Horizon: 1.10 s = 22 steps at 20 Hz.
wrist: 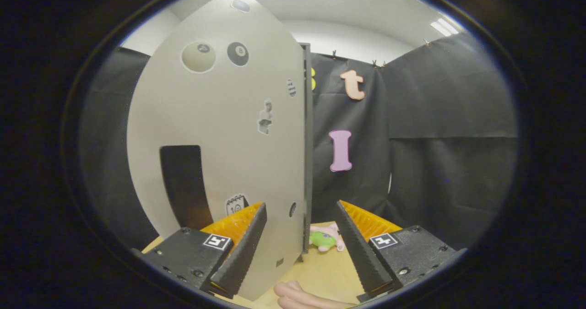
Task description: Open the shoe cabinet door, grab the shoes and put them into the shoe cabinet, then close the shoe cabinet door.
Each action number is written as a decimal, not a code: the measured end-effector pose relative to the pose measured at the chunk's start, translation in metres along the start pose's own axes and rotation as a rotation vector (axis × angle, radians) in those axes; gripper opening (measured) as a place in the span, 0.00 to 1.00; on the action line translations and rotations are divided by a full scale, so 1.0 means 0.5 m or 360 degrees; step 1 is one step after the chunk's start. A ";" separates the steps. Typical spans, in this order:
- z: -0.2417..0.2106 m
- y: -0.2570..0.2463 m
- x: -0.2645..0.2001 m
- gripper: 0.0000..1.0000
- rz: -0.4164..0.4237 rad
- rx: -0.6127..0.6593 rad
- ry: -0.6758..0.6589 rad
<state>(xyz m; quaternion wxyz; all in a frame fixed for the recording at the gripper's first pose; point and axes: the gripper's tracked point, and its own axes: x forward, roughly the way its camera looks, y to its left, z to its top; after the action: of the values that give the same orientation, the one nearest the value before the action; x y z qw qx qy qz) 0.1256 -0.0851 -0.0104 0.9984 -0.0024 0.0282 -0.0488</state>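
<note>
Now straddling cabinet door [219, 135] edge with gripper [300, 235] fingers apart, unclamped, likely to swing it; shoes [326, 239] just ahead; hand [304, 296] below, between the fingers.

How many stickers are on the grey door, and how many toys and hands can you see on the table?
Stickers on the cabinet door: 6, counting the pale ball, the black ball, the calendar and three small ones.
Toys: 1, a green and pink plush beyond the open gripper, on the table.
Hands: 1, fingers on the table.
Total: 8
</note>
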 end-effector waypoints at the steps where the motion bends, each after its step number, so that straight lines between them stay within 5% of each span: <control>1: -0.004 0.022 -0.001 0.95 0.0007 -0.0010 0.0010; 11: -0.034 0.287 0.104 0.97 0.0289 -0.0009 0.0007; 22: -0.044 0.297 0.119 0.97 0.0431 0.0024 -0.0001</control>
<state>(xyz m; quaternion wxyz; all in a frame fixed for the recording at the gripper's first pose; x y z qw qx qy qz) 0.1977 0.0566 -0.0370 0.9958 0.0090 0.0276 0.0864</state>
